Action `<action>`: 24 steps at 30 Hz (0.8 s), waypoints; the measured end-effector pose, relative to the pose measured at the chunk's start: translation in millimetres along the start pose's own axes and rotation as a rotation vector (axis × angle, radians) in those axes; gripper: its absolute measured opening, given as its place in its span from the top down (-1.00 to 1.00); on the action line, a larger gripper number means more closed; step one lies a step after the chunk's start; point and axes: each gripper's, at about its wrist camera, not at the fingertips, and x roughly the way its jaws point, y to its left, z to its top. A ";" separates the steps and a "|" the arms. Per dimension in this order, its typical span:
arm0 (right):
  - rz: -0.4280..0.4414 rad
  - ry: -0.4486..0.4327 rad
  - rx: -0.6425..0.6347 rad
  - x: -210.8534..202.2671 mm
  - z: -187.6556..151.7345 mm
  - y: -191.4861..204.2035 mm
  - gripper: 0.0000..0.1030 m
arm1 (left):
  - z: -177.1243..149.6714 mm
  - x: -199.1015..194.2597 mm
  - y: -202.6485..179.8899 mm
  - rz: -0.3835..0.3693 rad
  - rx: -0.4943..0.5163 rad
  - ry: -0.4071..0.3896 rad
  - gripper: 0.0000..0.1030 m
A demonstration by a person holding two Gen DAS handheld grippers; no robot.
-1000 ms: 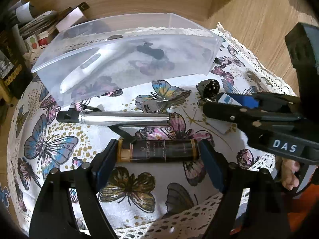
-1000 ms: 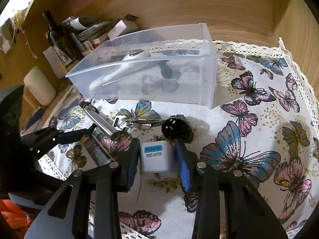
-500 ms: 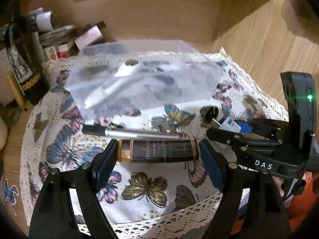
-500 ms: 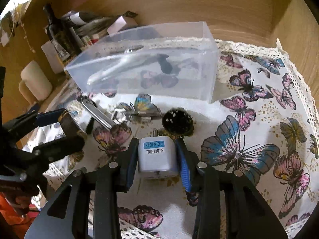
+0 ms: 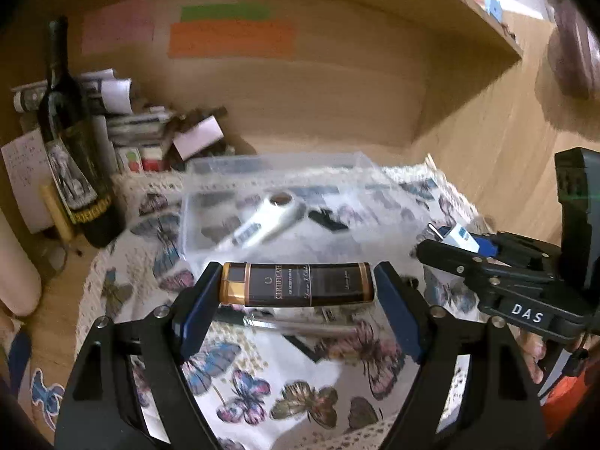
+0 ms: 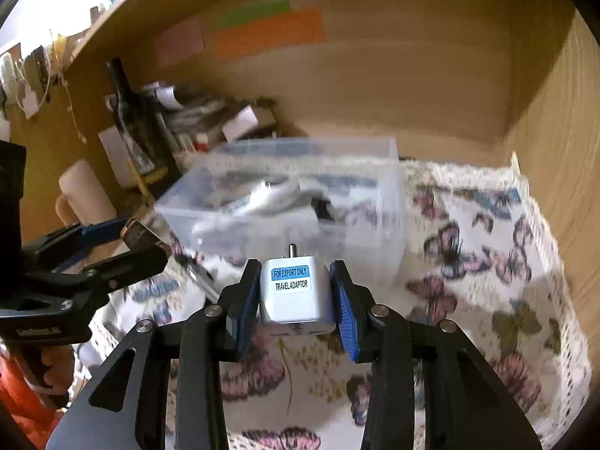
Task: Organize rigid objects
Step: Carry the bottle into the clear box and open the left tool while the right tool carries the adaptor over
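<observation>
My left gripper [image 5: 296, 285] is shut on a dark brown tube with gold ends [image 5: 300, 284], held crosswise above the butterfly cloth [image 5: 243, 382], in front of the clear plastic bin [image 5: 277, 202]. My right gripper [image 6: 296, 296] is shut on a white travel adaptor [image 6: 296, 298], lifted in front of the same bin [image 6: 292, 202]. The bin holds a white long object [image 5: 266, 217] and a small black piece [image 5: 328, 220]. A silver pen-like rod [image 5: 300, 324] lies on the cloth under the tube. The right gripper with the adaptor also shows in the left wrist view [image 5: 455, 240], the left gripper in the right wrist view [image 6: 144, 242].
A dark wine bottle [image 5: 73, 157] and stacked papers and boxes [image 5: 150, 127] stand left of the bin. Wooden walls close the back and right side [image 6: 412, 75]. A pale cylinder [image 6: 88, 195] stands at the left.
Both grippers have lifted their objects off the cloth and risen toward the bin; the views now look more level, showing the back wall.
</observation>
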 end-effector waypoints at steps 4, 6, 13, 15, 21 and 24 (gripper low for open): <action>0.000 -0.051 -0.019 -2.8 17.0 4.5 0.33 | 15.8 1.4 7.4 0.016 -0.007 -0.034 -0.57; -0.001 -0.070 -0.026 -1.8 25.0 6.3 0.33 | 22.9 3.4 11.5 0.026 -0.010 -0.047 -0.57; -0.011 -0.115 -0.029 6.7 50.6 5.0 0.33 | 43.1 14.5 18.9 0.045 -0.019 -0.070 -0.57; -0.018 -0.116 -0.026 11.2 55.5 2.4 0.33 | 46.8 19.4 18.1 0.050 -0.016 -0.067 -0.57; -0.031 -0.081 -0.007 31.6 62.3 -7.8 0.33 | 52.0 42.4 15.9 0.061 -0.001 -0.039 -0.57; -0.037 -0.057 0.007 43.9 62.2 -12.4 0.33 | 51.7 55.8 15.4 0.060 0.003 -0.013 -0.57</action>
